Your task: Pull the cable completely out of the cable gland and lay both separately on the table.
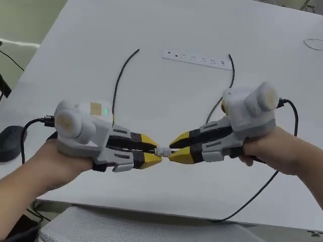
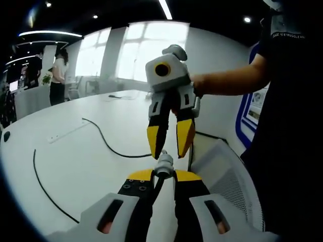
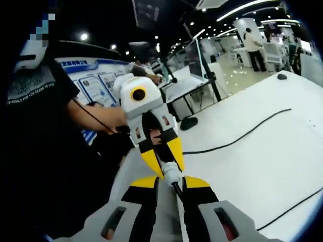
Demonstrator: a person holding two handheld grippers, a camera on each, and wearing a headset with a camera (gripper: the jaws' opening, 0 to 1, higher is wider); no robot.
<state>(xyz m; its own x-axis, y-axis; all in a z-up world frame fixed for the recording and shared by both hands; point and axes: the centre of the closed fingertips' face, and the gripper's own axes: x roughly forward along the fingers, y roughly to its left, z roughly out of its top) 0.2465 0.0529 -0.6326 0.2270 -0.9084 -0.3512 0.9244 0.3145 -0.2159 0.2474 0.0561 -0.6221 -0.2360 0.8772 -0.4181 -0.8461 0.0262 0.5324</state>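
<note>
The left gripper was clenched on the small white cable gland, its yellow-tipped jaws pinching the fitting from the person's left. The right gripper met it nose to nose. In the left gripper view its jaws stood apart, straddling the far end of the gland without closing on it. The gland hung in the air between the two tools, above the near edge of the white table and clear of its surface.

In each gripper view a black cable ran out of the gland and down between that view's own jaws, so it was still threaded through the fitting. From behind each gripper a black length trailed away over the tabletop. The person's left hand and right hand held the tools level. Farther back a white power strip lay flat, well apart from the work.
</note>
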